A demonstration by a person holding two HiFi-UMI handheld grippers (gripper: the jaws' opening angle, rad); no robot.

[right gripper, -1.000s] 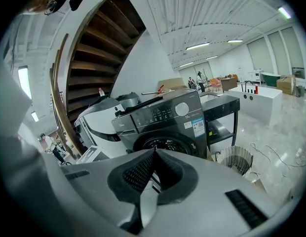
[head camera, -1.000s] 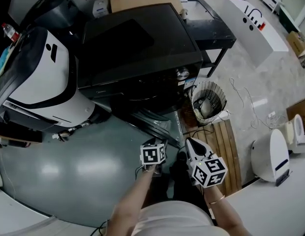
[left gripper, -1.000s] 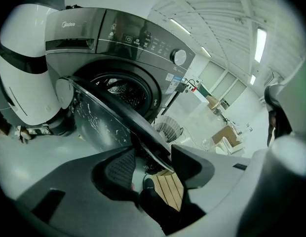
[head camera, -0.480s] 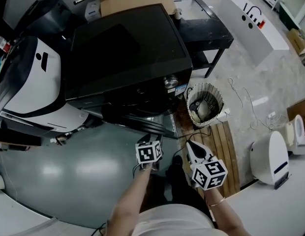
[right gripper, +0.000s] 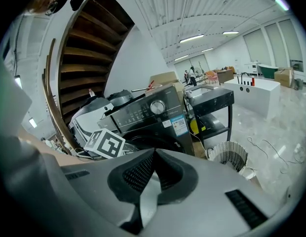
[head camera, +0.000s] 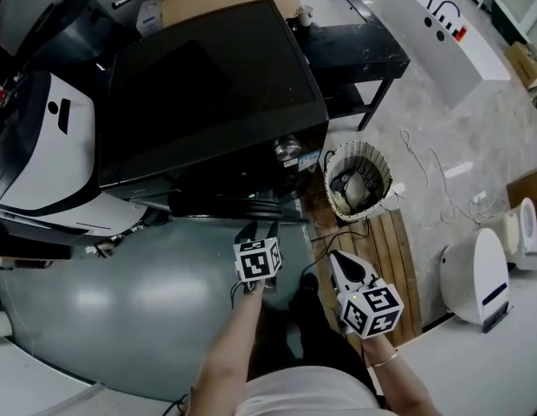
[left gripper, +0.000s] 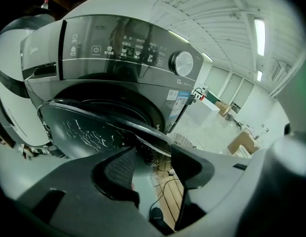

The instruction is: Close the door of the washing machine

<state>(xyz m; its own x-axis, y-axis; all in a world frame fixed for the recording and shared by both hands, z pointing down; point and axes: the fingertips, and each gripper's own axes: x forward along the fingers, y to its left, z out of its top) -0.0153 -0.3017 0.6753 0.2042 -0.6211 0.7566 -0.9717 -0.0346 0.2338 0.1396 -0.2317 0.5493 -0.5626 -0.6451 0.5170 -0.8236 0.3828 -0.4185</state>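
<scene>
Down by the floor, a dark front-loading washing machine (head camera: 208, 76) faces me with its round door (left gripper: 89, 130) partly open, swung out toward me and clear of the opening. My left claw (head camera: 255, 230) is at the door's free edge, jaws spread apart and gripping nothing. In the left gripper view the door's rim runs just past the jaw tips. I cannot tell whether it touches them. My right claw (head camera: 333, 255) hangs back near my body, well apart from the door, its jaws pressed together with nothing between them.

I judge the closing push to be about to start: the door is not yet shut. The next move calls for setting the left claw against the door's outer face and swinging it toward the machine until the latch catches, without hooking the rim between the jaws.

Behind the door the drum is dark, and I cannot see whether anything is inside. A pale round basket (head camera: 383, 165) stands on the floor just right of the machine. It holds a light-coloured bundle I cannot identify.
</scene>
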